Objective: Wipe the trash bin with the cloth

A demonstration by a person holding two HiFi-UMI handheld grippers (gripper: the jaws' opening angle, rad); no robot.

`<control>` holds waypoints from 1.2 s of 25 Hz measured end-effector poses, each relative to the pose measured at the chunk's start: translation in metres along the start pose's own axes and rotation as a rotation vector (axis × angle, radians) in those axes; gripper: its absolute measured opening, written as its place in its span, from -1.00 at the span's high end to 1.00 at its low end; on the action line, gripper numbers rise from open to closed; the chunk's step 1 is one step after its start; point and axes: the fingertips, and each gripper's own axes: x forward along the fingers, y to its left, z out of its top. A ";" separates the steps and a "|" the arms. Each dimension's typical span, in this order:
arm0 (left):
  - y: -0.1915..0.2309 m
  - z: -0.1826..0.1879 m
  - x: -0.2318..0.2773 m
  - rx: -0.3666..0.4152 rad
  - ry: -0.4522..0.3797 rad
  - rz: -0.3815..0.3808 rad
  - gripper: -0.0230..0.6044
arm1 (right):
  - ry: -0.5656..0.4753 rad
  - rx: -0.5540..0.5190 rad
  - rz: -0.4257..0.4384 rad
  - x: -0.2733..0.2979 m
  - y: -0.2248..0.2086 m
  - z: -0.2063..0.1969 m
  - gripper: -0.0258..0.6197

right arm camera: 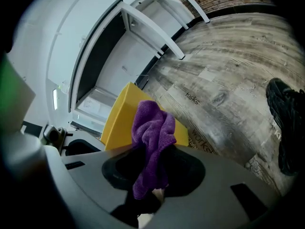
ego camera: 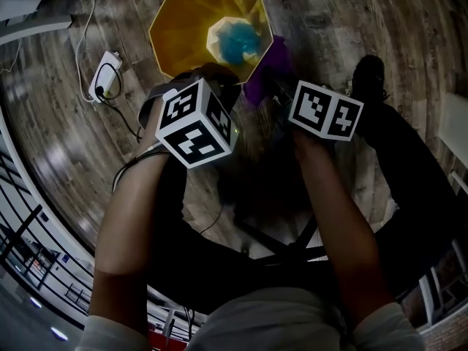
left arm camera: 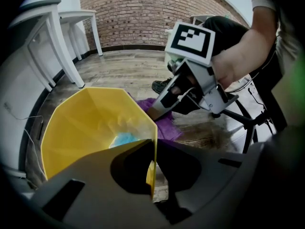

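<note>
The yellow trash bin [ego camera: 183,20] stands on the wood floor with something blue [ego camera: 238,41] at its bottom. My left gripper [left arm camera: 152,185] is shut on the bin's near rim [left arm camera: 152,147], and the thin yellow wall runs between its jaws. My right gripper [right arm camera: 150,190] is shut on the purple cloth [right arm camera: 153,132], which hangs bunched against the bin's outer side [right arm camera: 119,118]. In the left gripper view the right gripper [left arm camera: 155,111] presses the cloth [left arm camera: 164,128] at the bin's right wall. The marker cubes [ego camera: 196,121] hide both sets of jaws in the head view.
A white power strip with cables [ego camera: 104,75] lies on the floor left of the bin. White table legs [left arm camera: 62,46] stand further left, and a brick wall [left arm camera: 143,13] is behind. A black shoe [ego camera: 368,75] and black stand legs [ego camera: 292,247] are close on the right.
</note>
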 end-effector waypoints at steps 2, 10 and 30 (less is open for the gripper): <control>-0.001 0.000 0.000 0.002 0.000 -0.002 0.85 | 0.019 0.001 -0.005 0.007 -0.007 -0.002 0.57; -0.002 0.000 -0.003 0.005 0.000 -0.005 0.85 | 0.075 -0.041 -0.060 0.040 -0.036 -0.009 0.57; -0.004 0.000 -0.007 -0.006 -0.004 -0.006 0.85 | 0.285 -0.076 -0.160 0.125 -0.111 -0.046 0.57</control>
